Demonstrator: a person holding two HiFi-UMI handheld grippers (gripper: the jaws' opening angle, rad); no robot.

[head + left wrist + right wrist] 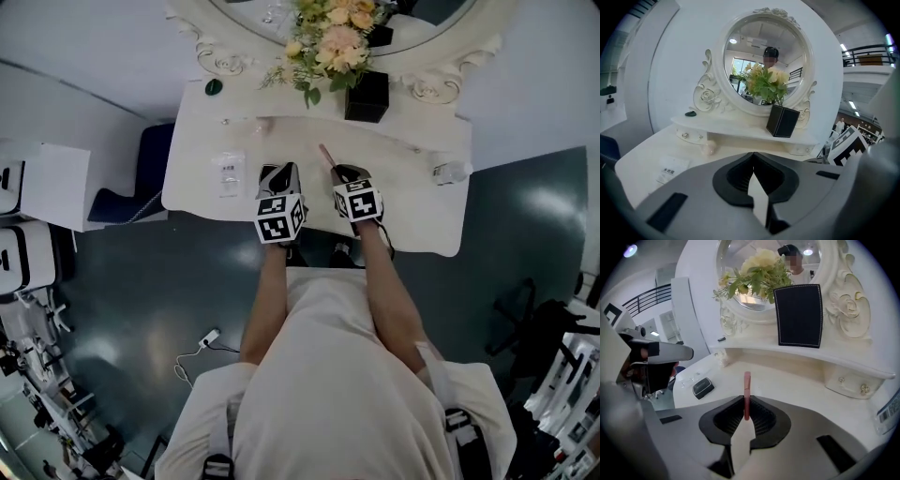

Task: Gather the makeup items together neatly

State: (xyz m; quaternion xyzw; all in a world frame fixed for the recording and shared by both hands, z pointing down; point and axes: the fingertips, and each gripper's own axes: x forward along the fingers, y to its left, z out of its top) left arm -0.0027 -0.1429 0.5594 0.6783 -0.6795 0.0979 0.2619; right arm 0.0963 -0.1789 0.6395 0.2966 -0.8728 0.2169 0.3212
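Observation:
A slim pink makeup stick (pixel 746 391) stands upright between the pads of my right gripper (pixel 746 404), which is shut on it above the white vanity table (pixel 403 202). In the head view the stick (pixel 325 154) juts out ahead of the right gripper (pixel 346 172). My left gripper (pixel 278 170) hovers beside it on the left, its jaws (pixel 753 158) shut on nothing. A black compact (pixel 702 387) lies on the tabletop to the left. A white sachet (pixel 672 169) and a pinkish sponge (pixel 708 148) lie further left.
A black box (pixel 367 96) with flowers (pixel 333 37) stands on the raised shelf under the round mirror (pixel 764 61). A small dark item (pixel 214 87) sits at the shelf's left end. A clear bottle (pixel 450 172) lies at the table's right edge.

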